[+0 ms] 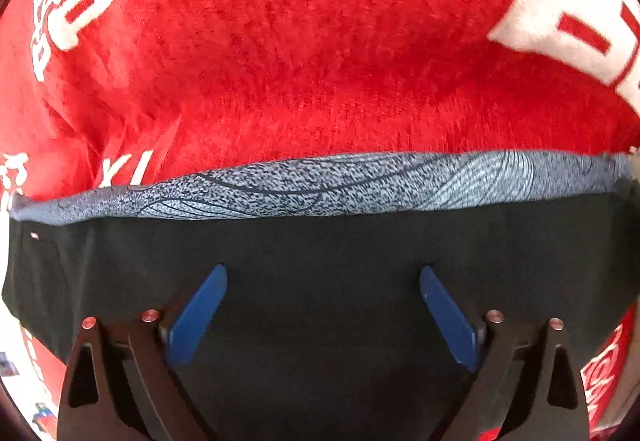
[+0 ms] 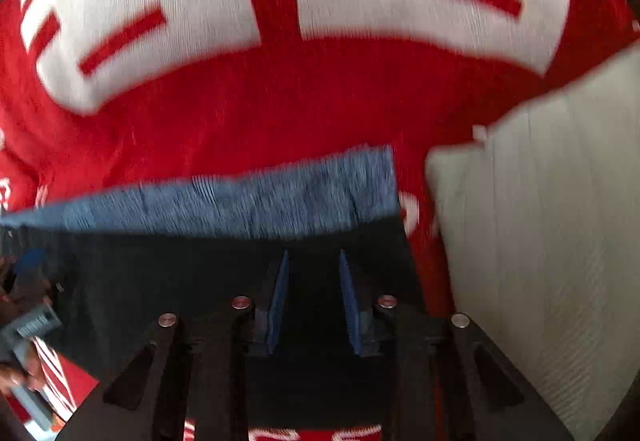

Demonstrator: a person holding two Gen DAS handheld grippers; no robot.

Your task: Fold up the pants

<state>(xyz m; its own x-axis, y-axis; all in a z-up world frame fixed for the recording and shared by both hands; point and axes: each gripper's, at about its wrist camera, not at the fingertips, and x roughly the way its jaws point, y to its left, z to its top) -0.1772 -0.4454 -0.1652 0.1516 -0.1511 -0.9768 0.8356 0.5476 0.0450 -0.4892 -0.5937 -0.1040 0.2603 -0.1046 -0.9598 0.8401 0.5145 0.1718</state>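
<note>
Black pants (image 1: 320, 249) with a grey patterned band (image 1: 320, 187) along the far edge lie flat on a red blanket (image 1: 300, 41). My left gripper (image 1: 323, 273) is wide open just above the black fabric, holding nothing. In the right wrist view the same pants (image 2: 200, 273) and their blue-grey band (image 2: 240, 201) lie below my right gripper (image 2: 313, 257). Its blue pads (image 2: 280, 301) stand a small gap apart over the pants' right part, with only fabric lying beneath.
The red blanket carries large white lettering (image 2: 160, 1). A pale grey cushion or folded cloth (image 2: 540, 221) lies right of the pants. The person's hand on the other grip (image 2: 28, 353) shows at the lower left of the right wrist view.
</note>
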